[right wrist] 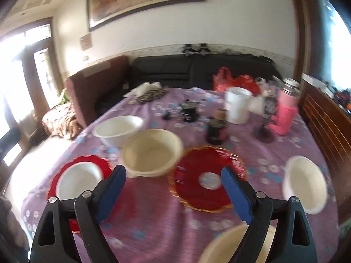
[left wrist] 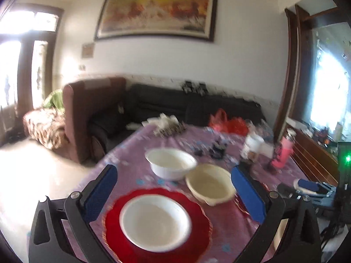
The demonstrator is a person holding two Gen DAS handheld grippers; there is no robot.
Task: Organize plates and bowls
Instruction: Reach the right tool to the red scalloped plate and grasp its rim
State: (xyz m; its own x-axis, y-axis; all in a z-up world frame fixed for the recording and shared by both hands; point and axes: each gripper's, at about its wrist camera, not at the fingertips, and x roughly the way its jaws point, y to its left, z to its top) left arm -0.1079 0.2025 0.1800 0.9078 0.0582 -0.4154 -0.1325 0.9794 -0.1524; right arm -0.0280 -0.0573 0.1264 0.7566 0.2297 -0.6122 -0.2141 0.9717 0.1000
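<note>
A white bowl (left wrist: 155,223) sits on a red scalloped plate (left wrist: 198,241) under my open left gripper (left wrist: 173,175). Behind stand a cream bowl (left wrist: 209,184) and a white bowl (left wrist: 170,162). In the right wrist view my open, empty right gripper (right wrist: 173,175) hovers over the table; the same bowl-on-plate (right wrist: 76,182) is at left, the cream bowl (right wrist: 153,151) and white bowl (right wrist: 117,129) ahead, an empty red plate (right wrist: 193,186) just right of centre, another white bowl (right wrist: 305,184) far right, a cream bowl (right wrist: 221,247) at the bottom edge.
The table has a purple floral cloth (right wrist: 153,225). At its far side stand a white tub (right wrist: 238,105), dark jars (right wrist: 216,129), a pink bottle (right wrist: 285,114) and a red bag (right wrist: 232,81). A sofa (right wrist: 175,70) is behind; a wooden cabinet (right wrist: 324,120) is at right.
</note>
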